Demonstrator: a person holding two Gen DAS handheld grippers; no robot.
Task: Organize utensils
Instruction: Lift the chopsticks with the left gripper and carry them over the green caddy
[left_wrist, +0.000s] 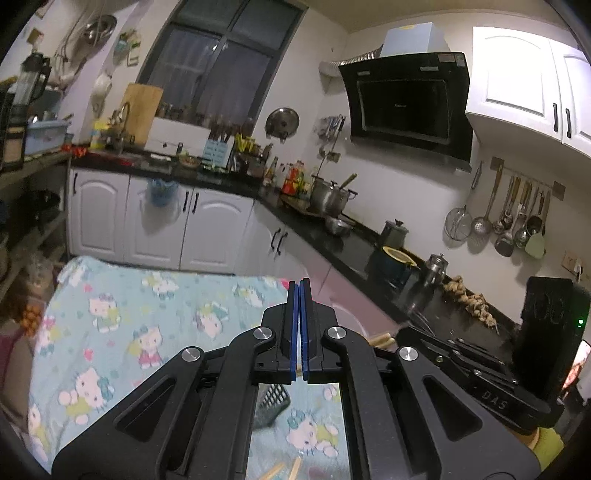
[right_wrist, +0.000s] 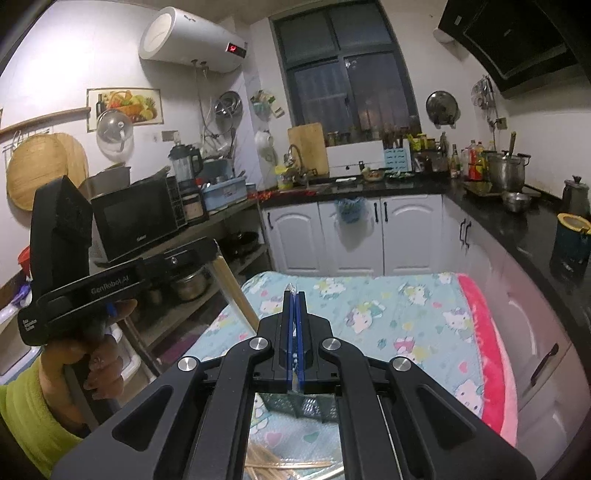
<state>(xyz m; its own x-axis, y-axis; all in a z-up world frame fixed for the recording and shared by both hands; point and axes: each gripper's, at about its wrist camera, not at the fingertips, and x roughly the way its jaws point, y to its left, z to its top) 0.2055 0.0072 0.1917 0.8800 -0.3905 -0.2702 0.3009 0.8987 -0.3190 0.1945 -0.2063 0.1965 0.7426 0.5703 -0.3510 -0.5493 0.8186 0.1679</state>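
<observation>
- Left gripper (left_wrist: 299, 286): blue pads pressed flat together, nothing visible between them in its own wrist view. Clenched, raised above the table.
- Right gripper (right_wrist: 294, 295): jaws clenched on a thin clear item, its tip poking out above the pads; what the item is I cannot tell.
- Table covered with a light-blue cartoon-cat cloth (right_wrist: 369, 306), pink edging (right_wrist: 484, 332) along its right side in the right wrist view.
- Wooden chopsticks (right_wrist: 273, 466) lie loose on the cloth, seen through the opening in the right gripper's frame, at the near edge of the table.
- Dark mesh utensil basket (right_wrist: 295, 404) sits on the cloth just beyond those chopsticks; also seen under the left gripper (left_wrist: 273, 400).
- A person's left hand (right_wrist: 92, 354), lime-green sleeve (right_wrist: 26, 413), grips the left gripper's handle; a wooden stick (right_wrist: 236, 291) slants down beside that tool. Whether the left gripper holds it I cannot tell.
- Background: black countertop (left_wrist: 332, 236) with steel pots (left_wrist: 328, 194), ladles on a wall rail (left_wrist: 517, 210).
</observation>
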